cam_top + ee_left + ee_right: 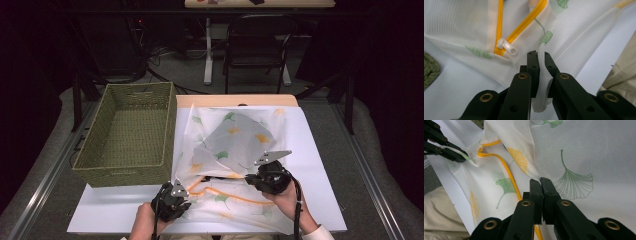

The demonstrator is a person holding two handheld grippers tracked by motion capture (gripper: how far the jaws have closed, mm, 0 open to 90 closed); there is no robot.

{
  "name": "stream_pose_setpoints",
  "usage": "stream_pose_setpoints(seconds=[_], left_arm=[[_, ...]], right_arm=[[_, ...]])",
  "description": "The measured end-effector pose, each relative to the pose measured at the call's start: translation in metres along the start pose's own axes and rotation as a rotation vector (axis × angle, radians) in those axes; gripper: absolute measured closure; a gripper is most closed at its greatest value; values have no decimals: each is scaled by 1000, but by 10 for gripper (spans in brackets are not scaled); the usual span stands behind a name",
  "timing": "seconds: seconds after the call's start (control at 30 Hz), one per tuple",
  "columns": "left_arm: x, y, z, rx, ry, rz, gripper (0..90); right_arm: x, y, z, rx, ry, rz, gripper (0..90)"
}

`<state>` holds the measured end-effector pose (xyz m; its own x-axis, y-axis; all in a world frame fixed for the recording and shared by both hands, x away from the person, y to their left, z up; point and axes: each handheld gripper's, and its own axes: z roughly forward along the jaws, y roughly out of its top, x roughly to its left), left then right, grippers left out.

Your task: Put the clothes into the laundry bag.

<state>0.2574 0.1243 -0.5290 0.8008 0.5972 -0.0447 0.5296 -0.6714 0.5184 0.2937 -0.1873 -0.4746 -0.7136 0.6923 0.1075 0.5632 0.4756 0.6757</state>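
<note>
Mesh, thin and limp, makes up the laundry bag (pixel 235 150) spread over the white worktop (pixel 320 150) in the centre of the high view, right of the woven green basket (pixel 130 132). It looks very light and should sag, crumple and slide rather than keep shape, so a pinched fold near the orange zipper (pixel 499 22) seems the surest hold. The left gripper (pixel 539 56) is clamped on a bunched fold at the lower middle of its view, just right of the white plastic zipper pull (pixel 507 47). The right gripper (pixel 541 182) has its jaws together, pinching mesh printed with ginkgo leaves.
</note>
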Motion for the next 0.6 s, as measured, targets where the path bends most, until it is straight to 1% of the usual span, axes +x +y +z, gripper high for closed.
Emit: stream_pose_setpoints(seconds=[0.07, 0.13, 0.17, 0.23, 0.27, 0.3, 0.33, 0.37, 0.4, 0.43, 0.47, 0.5, 0.57, 0.6], left_arm=[[0, -1, 0, 8, -7, 1, 874], [-2, -3, 0, 14, -7, 2, 873], [-2, -3, 0, 18, -18, 8, 870], [-1, -4, -1, 13, -25, 5, 856], [-1, -5, -1, 16, -33, 5, 850], [-1, -5, -2, 18, -29, 8, 840], [-1, -5, -3, 20, -36, 5, 819], [-1, -5, -4, 23, -37, 7, 788], [0, -5, -5, 19, -50, -8, 715], [1, -4, -7, 12, -68, -22, 620], [3, -4, -10, -5, -88, -40, 543], [4, -4, -12, -11, -79, -43, 481], [7, -3, -16, -20, -63, -44, 410], [8, -3, -17, -26, -51, -56, 363]], right_arm=[[-2, -4, 0, 21, -1, 3, 883], [-3, -5, 0, 28, -1, 4, 883], [-4, -9, 0, 41, -6, 14, 883], [-7, -16, 1, 63, -12, 13, 883], [-8, -19, 2, 69, -16, 19, 883], [-9, -22, 2, 81, -18, 17, 883], [-10, -25, 4, 90, -22, 14, 883], [-11, -27, 5, 99, -25, 17, 883], [-12, -30, 7, 112, -29, 24, 883], [-13, -31, 9, 125, -32, 21, 883], [-15, -33, 12, 129, -31, 19, 883], [-15, -34, 15, 147, -36, 14, 882], [-15, -35, 19, 165, -50, -1, 882], [-15, -36, 24, 185, -57, -8, 881]])
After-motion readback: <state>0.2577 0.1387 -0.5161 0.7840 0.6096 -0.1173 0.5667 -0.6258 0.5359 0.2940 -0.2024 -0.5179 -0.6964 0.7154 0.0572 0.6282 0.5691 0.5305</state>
